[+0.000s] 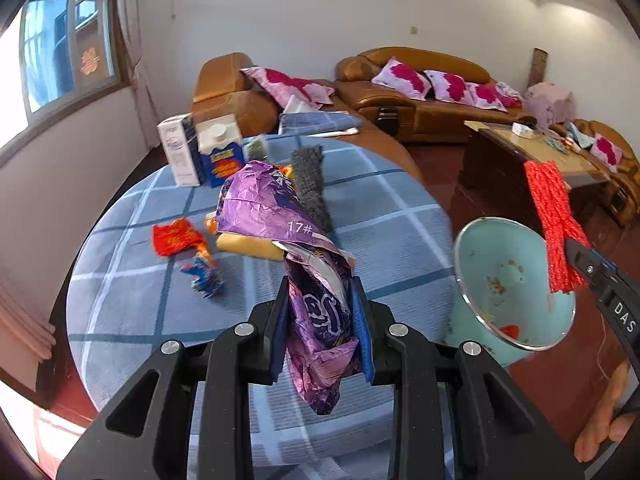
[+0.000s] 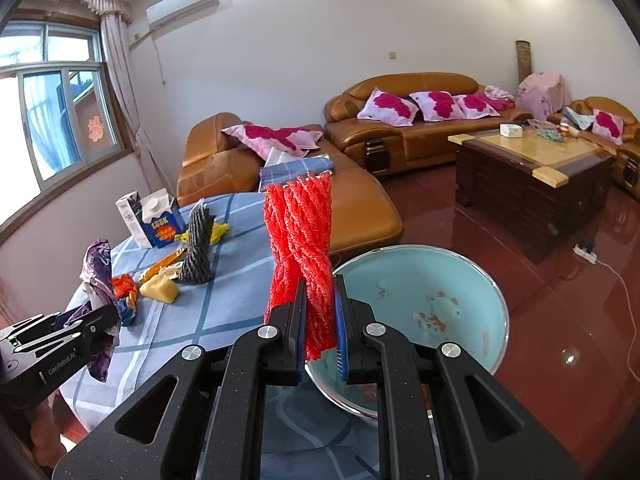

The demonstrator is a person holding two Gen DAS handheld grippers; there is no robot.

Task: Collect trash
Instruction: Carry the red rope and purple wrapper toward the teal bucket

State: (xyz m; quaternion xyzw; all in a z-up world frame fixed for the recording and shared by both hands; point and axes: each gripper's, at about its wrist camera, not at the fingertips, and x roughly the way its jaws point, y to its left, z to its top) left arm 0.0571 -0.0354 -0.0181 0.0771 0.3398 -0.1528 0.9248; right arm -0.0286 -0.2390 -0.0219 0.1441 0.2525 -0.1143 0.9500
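Two claws are gripping trash beside the basin (image 2: pixel 460 280): left claw (image 1: pixel 320 320) clamping purple wrapper (image 1: pixel 264 204), right claw (image 2: pixel 320 320) clamping red mesh (image 2: pixel 300 232).

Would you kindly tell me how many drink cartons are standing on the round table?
2. A white carton stands at the table's far edge, and a blue carton with a white cap stands right beside it, touching or nearly so. Others could be hidden behind them.
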